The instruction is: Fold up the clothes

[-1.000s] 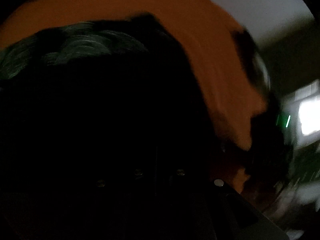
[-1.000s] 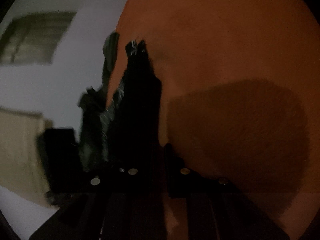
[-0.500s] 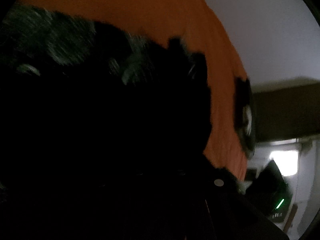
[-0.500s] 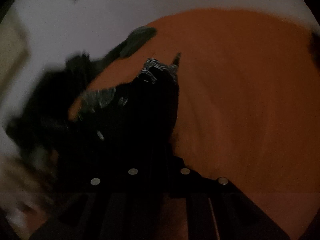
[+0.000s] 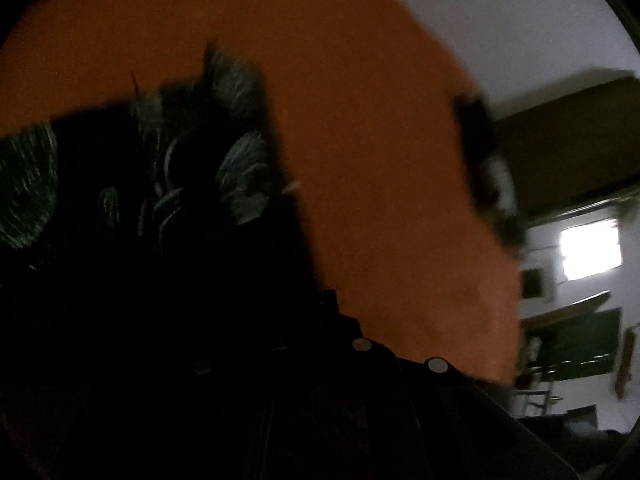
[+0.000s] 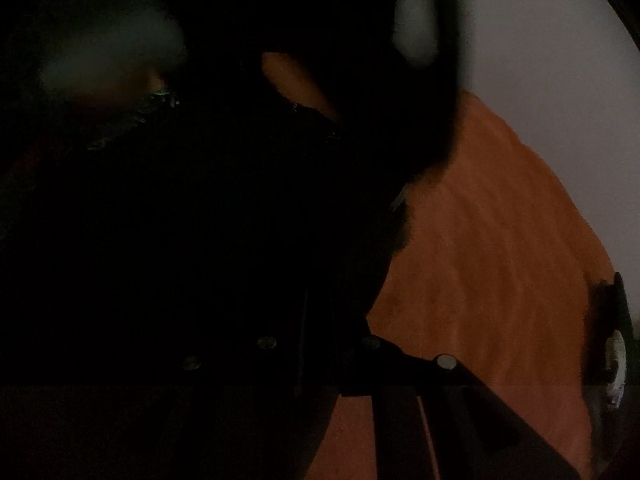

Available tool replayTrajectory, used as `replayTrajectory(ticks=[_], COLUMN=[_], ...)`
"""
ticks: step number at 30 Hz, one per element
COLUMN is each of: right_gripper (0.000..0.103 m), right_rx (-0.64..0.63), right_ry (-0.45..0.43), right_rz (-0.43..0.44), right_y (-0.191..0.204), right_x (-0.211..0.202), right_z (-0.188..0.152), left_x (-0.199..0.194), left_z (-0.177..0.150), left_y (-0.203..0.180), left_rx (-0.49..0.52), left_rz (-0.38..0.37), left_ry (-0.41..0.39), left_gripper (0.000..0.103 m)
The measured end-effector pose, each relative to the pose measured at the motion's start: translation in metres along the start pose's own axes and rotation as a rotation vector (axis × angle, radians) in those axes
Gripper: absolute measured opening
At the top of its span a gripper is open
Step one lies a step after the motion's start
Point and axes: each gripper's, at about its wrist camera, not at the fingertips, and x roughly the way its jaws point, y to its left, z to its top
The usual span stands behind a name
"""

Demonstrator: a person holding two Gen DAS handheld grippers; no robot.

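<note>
A black garment with a pale feather-like print [image 5: 240,176] hangs in front of the left wrist camera over the orange surface [image 5: 360,140]. It drapes over my left gripper [image 5: 320,312], whose fingers seem closed on the cloth. In the right wrist view the same dark garment [image 6: 200,220] fills most of the frame and hides my right gripper [image 6: 316,320], which appears shut on the cloth. The fingertips are hidden in both views.
The orange surface [image 6: 480,260] lies under both grippers. A small black object [image 5: 488,168] sits at its far edge in the left view. A white wall [image 5: 520,20], a bright window [image 5: 590,252] and dark furniture [image 5: 576,348] lie beyond.
Both grippers have swung with the garment. In the left view the cloth has dropped and shifted left, baring more orange. In the right view the cloth now covers most of the frame.
</note>
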Motion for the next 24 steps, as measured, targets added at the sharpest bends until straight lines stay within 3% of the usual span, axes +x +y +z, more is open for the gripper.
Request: replayTrajectory(ticks=[2, 5, 8, 10, 13, 16, 19, 22, 24], right_gripper=[0.009, 0.009, 0.009, 0.009, 0.009, 0.009, 0.009, 0.009, 0.009], right_rx=[0.026, 0.081, 0.177, 0.239, 0.184, 0.136, 0.14, 0.101, 0.085], right_ry=[-0.012, -0.035, -0.144, -0.121, 0.0, 0.032, 0.019, 0.002, 0.0], right_rz=[0.06, 0.174, 0.23, 0.29, 0.372, 0.377, 0.368, 0.347, 0.343], right_y=[-0.007, -0.021, -0.052, -0.071, -0.057, -0.044, -0.038, -0.029, -0.025], right_x=[-0.005, -0.018, -0.03, -0.014, 0.009, 0.024, 0.026, 0.023, 0.021], right_z=[-0.003, -0.01, -0.012, 0.004, 0.009, 0.001, -0.003, -0.004, -0.004], left_x=[-0.007, -0.034, -0.036, -0.036, -0.026, -0.039, -0.044, -0.024, -0.011], left_z=[-0.003, -0.009, -0.013, -0.014, 0.003, 0.015, 0.03, 0.05, 0.063], left_y=[0.013, 0.029, 0.036, 0.033, 0.008, 0.007, -0.001, -0.01, 0.007], left_rx=[-0.044, -0.061, -0.056, -0.064, -0.095, -0.123, -0.074, -0.023, -0.087], left_rz=[-0.036, -0.033, -0.026, -0.01, 0.017, -0.001, -0.076, -0.013, 0.073], left_ry=[-0.033, -0.078, -0.101, -0.124, -0.187, -0.236, -0.246, -0.173, -0.128], left_gripper=[0.004, 0.004, 0.004, 0.004, 0.004, 0.004, 0.004, 0.004, 0.004])
